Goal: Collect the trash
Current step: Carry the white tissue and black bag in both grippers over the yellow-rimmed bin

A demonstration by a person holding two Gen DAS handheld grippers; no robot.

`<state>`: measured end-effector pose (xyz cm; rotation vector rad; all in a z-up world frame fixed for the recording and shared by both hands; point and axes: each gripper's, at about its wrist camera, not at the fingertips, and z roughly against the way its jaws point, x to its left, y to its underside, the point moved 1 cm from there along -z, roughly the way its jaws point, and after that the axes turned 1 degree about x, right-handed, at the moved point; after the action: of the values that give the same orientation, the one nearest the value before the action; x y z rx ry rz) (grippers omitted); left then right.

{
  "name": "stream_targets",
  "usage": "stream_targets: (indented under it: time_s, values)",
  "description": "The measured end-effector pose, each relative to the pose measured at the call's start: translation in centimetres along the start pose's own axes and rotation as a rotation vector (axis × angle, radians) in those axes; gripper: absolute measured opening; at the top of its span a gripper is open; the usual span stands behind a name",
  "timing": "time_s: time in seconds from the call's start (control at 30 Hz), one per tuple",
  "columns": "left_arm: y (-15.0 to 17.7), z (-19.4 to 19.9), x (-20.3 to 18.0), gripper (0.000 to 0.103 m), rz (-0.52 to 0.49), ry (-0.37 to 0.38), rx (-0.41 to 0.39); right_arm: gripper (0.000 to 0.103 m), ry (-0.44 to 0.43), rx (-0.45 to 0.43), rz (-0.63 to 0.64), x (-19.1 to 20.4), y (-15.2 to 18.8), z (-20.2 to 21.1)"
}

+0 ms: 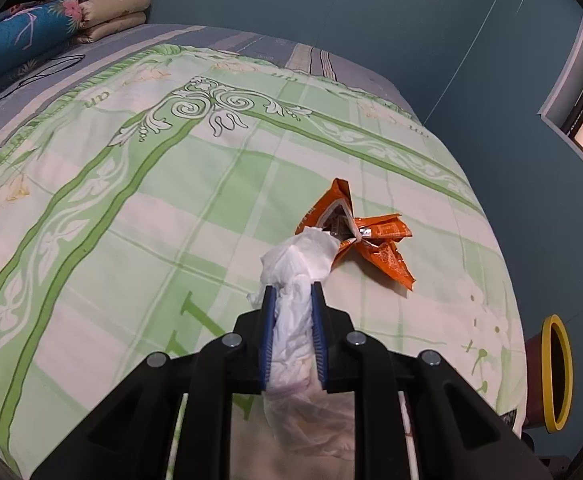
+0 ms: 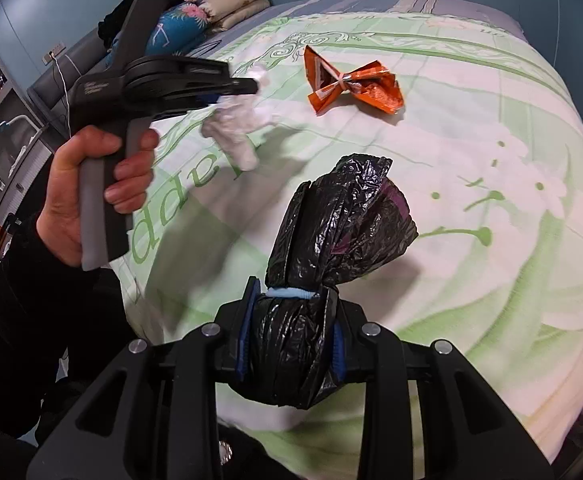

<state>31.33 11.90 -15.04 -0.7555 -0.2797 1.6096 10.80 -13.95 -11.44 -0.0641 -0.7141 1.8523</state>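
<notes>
My left gripper is shut on a crumpled white tissue and holds it above the bed; the tissue hangs down between the blue pads. It also shows in the right wrist view, dangling from the left gripper. An orange snack wrapper lies crumpled on the green and white bedspread, just beyond the tissue; it also shows in the right wrist view. My right gripper is shut on a bunched black plastic bag tied with a light blue band, held over the bed's near edge.
Folded blankets and a blue floral pillow lie at the bed's head. A round bin with a yellow rim stands beside the bed at the right. Teal walls surround the bed. A person's hand holds the left gripper's handle.
</notes>
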Motion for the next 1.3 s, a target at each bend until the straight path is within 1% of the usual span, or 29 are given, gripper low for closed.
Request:
stream_targets:
  time_s: [0.2,0.33,0.43,0.5,0.57,0.7,0.8,0.93,1.13,1.23,1.3]
  values:
    - [0.7,2.5,0.5,0.016,-0.009,-0.007,-0.022,0.029,0.043,-0.029,-0.019,-1.3,0.8,2.4]
    - [0.9,4.2,0.6,0.016,-0.01,0.005,-0.047,0.029,0.08,-0.058,-0.048,-2.7,1.1,4.1]
    - [1.0,5.8,-0.1,0.016,-0.021,0.017,-0.07,0.029,0.105,-0.092,-0.067,-3.6,1.4,5.9]
    - [1.1,6.5,-0.8,0.016,-0.035,0.016,-0.075,0.029,0.139,-0.115,-0.071,-3.9,1.4,7.0]
    - [1.4,7.4,-1.9,0.016,-0.055,0.019,-0.079,0.029,0.173,-0.143,-0.072,-4.2,1.5,8.1]
    - [1.9,9.2,-4.5,0.016,-0.094,0.055,-0.092,0.029,0.186,-0.191,-0.078,-4.9,1.8,10.3]
    - [2.3,10.3,-7.2,0.016,-0.142,0.071,-0.099,0.029,0.206,-0.224,-0.087,-5.8,1.8,11.8]
    - [2.7,11.4,-11.2,0.016,-0.204,0.123,-0.114,0.029,0.232,-0.272,-0.102,-7.3,1.9,13.8]
    - [3.2,11.5,-17.1,0.016,-0.278,0.201,-0.107,0.029,0.286,-0.332,-0.152,-10.3,2.3,16.7]
    - [3.5,11.4,-19.5,0.016,-0.316,0.215,-0.102,0.029,0.316,-0.36,-0.179,-11.7,2.7,18.2]
    - [3.7,11.0,-21.5,0.016,-0.347,0.207,-0.097,0.029,0.332,-0.382,-0.203,-13.0,2.9,19.2]
